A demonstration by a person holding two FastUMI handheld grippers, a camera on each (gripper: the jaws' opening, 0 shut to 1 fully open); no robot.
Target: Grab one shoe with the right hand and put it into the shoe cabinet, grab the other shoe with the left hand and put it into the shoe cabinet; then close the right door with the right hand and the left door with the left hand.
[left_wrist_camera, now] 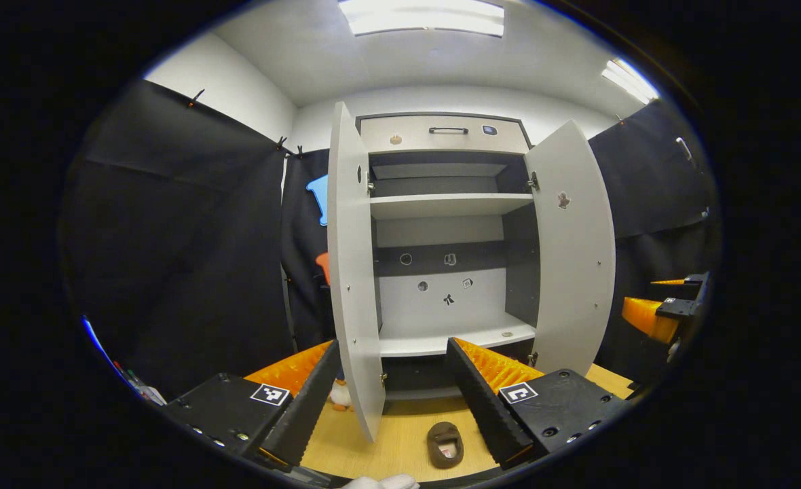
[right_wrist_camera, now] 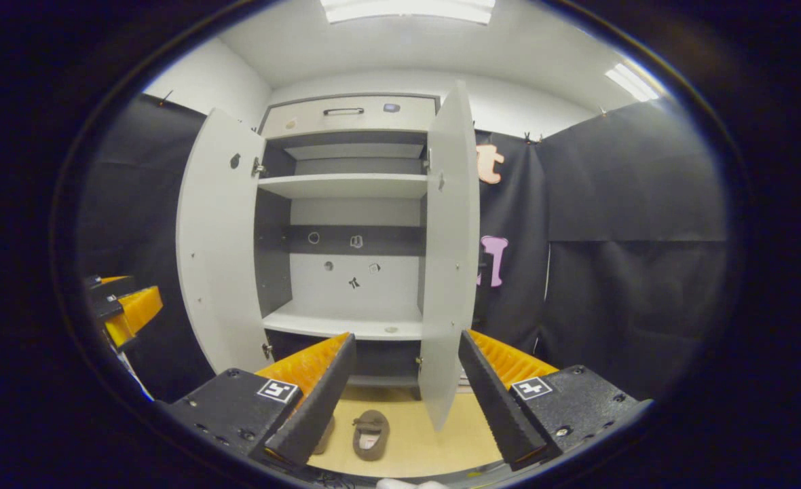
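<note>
A brown slipper-like shoe (left_wrist_camera: 444, 445) lies on the wooden floor in front of the open shoe cabinet (left_wrist_camera: 441, 204), below and between my left gripper's fingers. My left gripper (left_wrist_camera: 394, 343) is open and holds nothing. In the right gripper view the same kind of shoe (right_wrist_camera: 371, 435) lies on the floor, and a second shoe (right_wrist_camera: 324, 435) peeks out from behind one finger. My right gripper (right_wrist_camera: 407, 336) is open and empty, well above both shoes. Both cabinet doors stand open: the left door (left_wrist_camera: 353, 272) and the right door (right_wrist_camera: 451, 251).
The cabinet has a bare lower shelf (left_wrist_camera: 441, 339), an upper shelf (left_wrist_camera: 448, 204) and a top drawer (left_wrist_camera: 441, 132). A small toy (left_wrist_camera: 338, 395) sits on the floor behind the left door. The other gripper (left_wrist_camera: 658, 309) hovers at the right. Black cloth walls flank the cabinet.
</note>
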